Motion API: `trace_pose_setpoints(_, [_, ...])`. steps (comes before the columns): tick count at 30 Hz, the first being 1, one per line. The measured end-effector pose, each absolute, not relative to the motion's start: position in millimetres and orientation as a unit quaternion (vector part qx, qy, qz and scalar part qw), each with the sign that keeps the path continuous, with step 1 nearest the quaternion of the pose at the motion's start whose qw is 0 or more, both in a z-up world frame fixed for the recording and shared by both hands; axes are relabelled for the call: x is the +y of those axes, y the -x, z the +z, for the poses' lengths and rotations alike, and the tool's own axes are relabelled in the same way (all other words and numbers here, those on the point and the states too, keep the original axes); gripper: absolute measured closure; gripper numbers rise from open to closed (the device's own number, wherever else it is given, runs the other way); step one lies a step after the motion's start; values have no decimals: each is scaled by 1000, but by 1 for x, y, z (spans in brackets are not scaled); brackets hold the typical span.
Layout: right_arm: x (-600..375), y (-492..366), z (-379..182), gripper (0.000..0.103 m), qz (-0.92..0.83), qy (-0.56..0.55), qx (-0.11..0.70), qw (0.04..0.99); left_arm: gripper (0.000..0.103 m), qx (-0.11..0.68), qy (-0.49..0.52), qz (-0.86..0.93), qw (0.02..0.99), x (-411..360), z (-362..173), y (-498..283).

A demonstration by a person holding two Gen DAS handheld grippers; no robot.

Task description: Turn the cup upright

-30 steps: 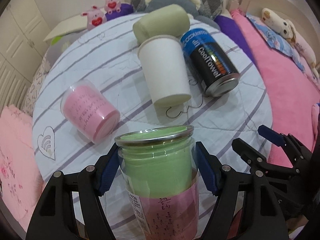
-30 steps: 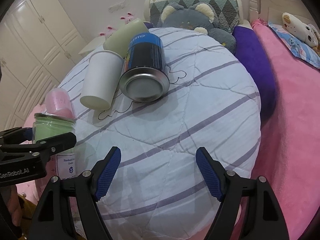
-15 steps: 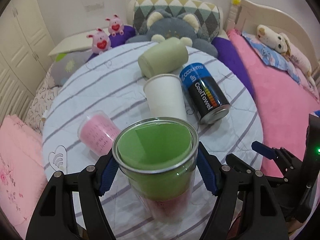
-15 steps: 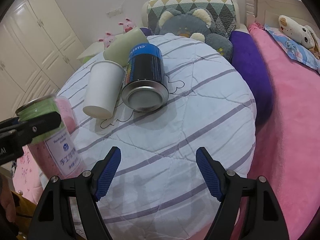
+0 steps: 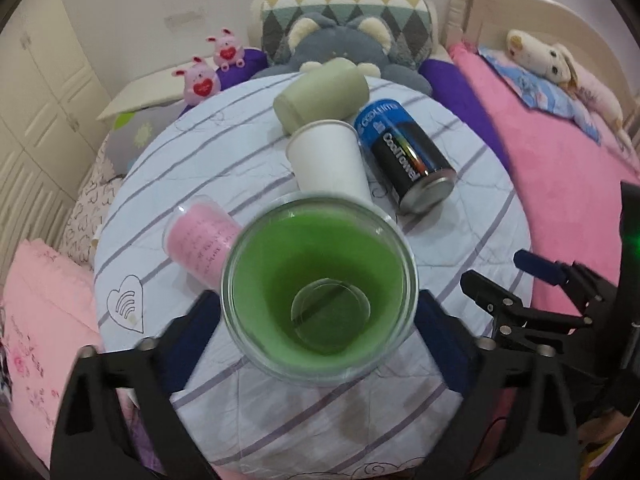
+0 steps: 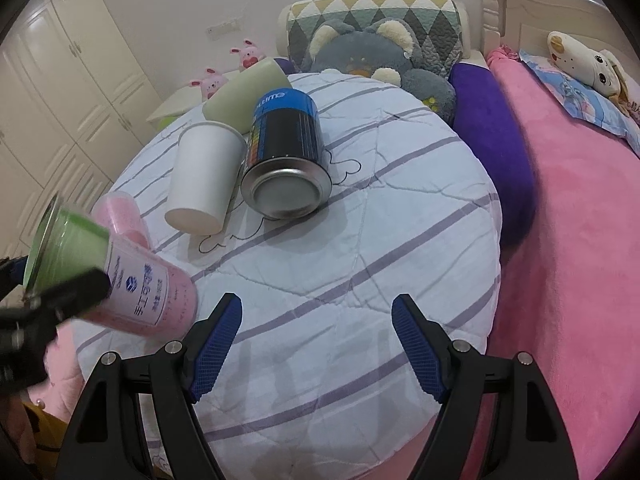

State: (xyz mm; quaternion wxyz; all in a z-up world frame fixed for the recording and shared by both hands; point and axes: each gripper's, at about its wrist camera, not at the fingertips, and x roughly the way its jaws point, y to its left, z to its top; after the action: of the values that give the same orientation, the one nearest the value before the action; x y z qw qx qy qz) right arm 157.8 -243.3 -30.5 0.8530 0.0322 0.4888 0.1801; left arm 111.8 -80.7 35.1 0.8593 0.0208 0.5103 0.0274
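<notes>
While the left gripper (image 5: 320, 332) squeezes the clear cup (image 5: 320, 300) with the green and pink lining, the cup tilts in the air, its open mouth toward that gripper's camera. The right gripper (image 6: 316, 344) holds nothing, jaws wide apart. Behind them, on the round striped cushion (image 6: 400, 240), lie a white paper cup (image 6: 206, 184), a pink cup (image 5: 202, 240) and a black-and-blue can (image 6: 286, 156).

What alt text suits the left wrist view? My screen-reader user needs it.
The left gripper clamps a clear cup with a green lining, its open mouth facing the camera. Behind it on the striped quilt lie a pink cup, white paper cup and CoolTowel can.
</notes>
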Motion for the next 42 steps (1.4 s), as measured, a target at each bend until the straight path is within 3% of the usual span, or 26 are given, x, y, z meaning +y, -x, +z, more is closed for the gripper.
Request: trace_pose_setpoints(42, [-228,-62,2,24,113,-26,444,888,4,436,-28,-5,899,-55,35,-33])
